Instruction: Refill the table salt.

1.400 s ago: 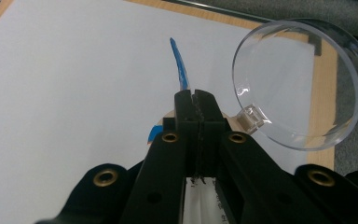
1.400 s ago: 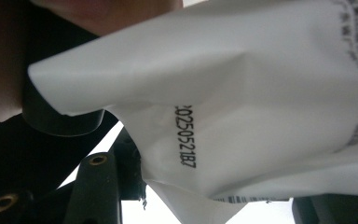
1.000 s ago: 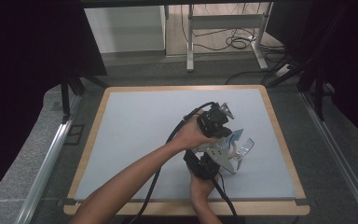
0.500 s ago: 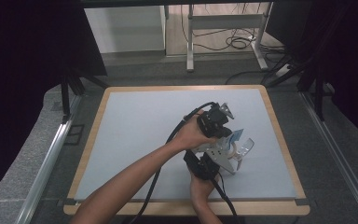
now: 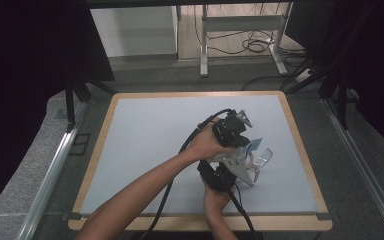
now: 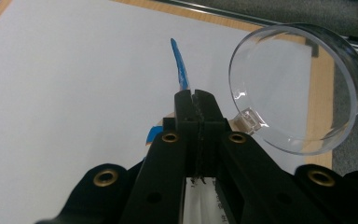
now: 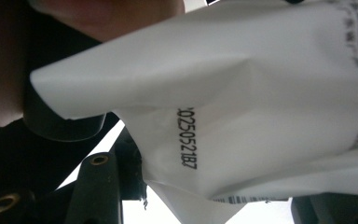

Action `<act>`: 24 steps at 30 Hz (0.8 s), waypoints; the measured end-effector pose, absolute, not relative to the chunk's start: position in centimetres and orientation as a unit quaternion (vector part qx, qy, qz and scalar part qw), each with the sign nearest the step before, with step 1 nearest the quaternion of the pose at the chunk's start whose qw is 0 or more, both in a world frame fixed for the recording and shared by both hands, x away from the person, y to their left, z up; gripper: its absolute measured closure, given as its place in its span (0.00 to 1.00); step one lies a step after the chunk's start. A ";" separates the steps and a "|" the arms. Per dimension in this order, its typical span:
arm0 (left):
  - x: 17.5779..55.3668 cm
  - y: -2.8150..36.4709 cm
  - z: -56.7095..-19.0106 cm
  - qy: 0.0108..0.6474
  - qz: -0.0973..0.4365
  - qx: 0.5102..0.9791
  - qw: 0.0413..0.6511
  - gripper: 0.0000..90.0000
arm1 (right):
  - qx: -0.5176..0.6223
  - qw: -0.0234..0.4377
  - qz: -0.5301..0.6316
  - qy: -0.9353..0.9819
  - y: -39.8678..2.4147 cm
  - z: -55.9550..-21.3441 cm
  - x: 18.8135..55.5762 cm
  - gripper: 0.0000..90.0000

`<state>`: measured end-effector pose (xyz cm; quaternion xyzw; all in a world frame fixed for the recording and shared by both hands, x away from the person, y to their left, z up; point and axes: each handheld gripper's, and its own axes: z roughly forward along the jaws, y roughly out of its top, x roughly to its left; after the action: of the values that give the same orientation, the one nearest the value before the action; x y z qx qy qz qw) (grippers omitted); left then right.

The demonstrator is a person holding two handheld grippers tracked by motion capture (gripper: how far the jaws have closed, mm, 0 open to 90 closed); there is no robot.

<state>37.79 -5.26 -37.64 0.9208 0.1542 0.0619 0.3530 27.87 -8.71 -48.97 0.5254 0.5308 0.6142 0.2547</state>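
Pinching the white packet (image 6: 200,200), the left gripper (image 6: 196,100) is clamped.

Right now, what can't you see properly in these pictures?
- Right gripper view: the white packet covers the lens, so whether those jaws pinch it is hidden; its side print is too blurred to read.
- High view: both hands hide the packet's shape.
- Left gripper view: the shut jaws hide where the blue strip ends.

Left claw (image 6: 196,100) clamped shut, crossed above the right claw (image 5: 247,167)
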 end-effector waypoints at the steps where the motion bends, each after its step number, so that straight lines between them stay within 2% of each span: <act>1: 37.8 -5.3 -37.6 0.154 0.062 0.921 0.353 1.00 | 0.527 0.254 0.615 0.529 -8.7 -49.0 27.9 0.52; 14: 37.7 -5.2 -37.5 0.154 0.062 0.919 0.357 1.00 | 0.532 0.241 0.620 0.524 -8.7 -48.6 27.9 0.52; 24: 37.6 -5.4 -37.4 0.150 0.062 0.920 0.356 1.00 | 0.531 0.248 0.619 0.522 -8.8 -48.6 27.7 0.52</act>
<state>37.62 -5.37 -37.40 0.9202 0.1500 0.0619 0.3563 27.74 -8.82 -48.59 0.5313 0.5223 0.6190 0.2484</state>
